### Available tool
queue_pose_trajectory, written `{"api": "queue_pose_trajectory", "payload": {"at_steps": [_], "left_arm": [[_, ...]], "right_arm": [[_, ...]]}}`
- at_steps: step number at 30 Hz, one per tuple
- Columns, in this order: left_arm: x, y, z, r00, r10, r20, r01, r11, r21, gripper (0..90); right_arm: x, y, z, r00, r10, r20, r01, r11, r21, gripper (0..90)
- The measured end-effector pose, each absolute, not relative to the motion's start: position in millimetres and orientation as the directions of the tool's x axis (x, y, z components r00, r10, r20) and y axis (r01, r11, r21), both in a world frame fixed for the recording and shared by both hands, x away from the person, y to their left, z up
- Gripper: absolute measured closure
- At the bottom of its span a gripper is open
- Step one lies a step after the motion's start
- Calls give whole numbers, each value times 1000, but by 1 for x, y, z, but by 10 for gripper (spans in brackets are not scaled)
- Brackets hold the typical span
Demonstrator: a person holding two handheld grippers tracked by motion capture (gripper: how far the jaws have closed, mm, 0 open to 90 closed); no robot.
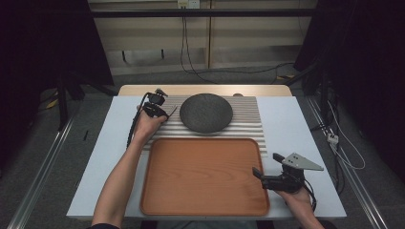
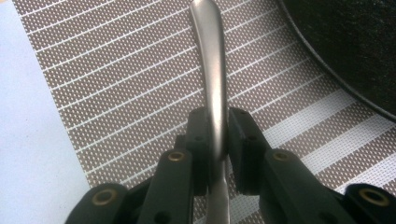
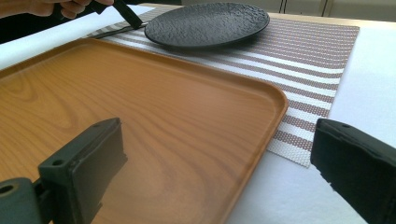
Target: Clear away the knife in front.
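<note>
My left gripper (image 1: pixel 157 110) is shut on the thin handle of a metal utensil (image 2: pixel 212 56), which runs up between its two black pads (image 2: pixel 198 135) above the striped placemat (image 2: pixel 116 84). In the right gripper view the utensil (image 3: pixel 114 31) slants low over the mat beside a black textured plate (image 3: pixel 208 23). The plate (image 1: pixel 206 112) sits on the placemat (image 1: pixel 248 119) just right of the left gripper. My right gripper (image 1: pixel 267 165) stands open at the right edge of a wooden tray (image 1: pixel 200 176), with nothing between its jaws (image 3: pixel 219 163).
A white cloth (image 1: pixel 296 143) covers the table around the mat and tray. The wooden tray (image 3: pixel 116 107) has a raised rim and lies in front of the mat. Cables (image 1: pixel 184 47) run across the floor behind the table.
</note>
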State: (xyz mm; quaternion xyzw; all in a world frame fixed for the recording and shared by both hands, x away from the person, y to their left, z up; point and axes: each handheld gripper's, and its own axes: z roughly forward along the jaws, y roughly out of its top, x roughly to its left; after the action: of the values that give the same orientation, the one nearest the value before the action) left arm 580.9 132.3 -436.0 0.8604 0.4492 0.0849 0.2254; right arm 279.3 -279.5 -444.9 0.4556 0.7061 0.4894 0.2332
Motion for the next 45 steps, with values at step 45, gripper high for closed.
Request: {"api": "queue_pose_trajectory", "payload": {"at_steps": [45], "left_arm": [[559, 146, -402, 589, 803, -90, 717, -467, 517, 799]], "right_arm": [[280, -278, -445, -476, 872, 118, 417, 106, 903, 29]]}}
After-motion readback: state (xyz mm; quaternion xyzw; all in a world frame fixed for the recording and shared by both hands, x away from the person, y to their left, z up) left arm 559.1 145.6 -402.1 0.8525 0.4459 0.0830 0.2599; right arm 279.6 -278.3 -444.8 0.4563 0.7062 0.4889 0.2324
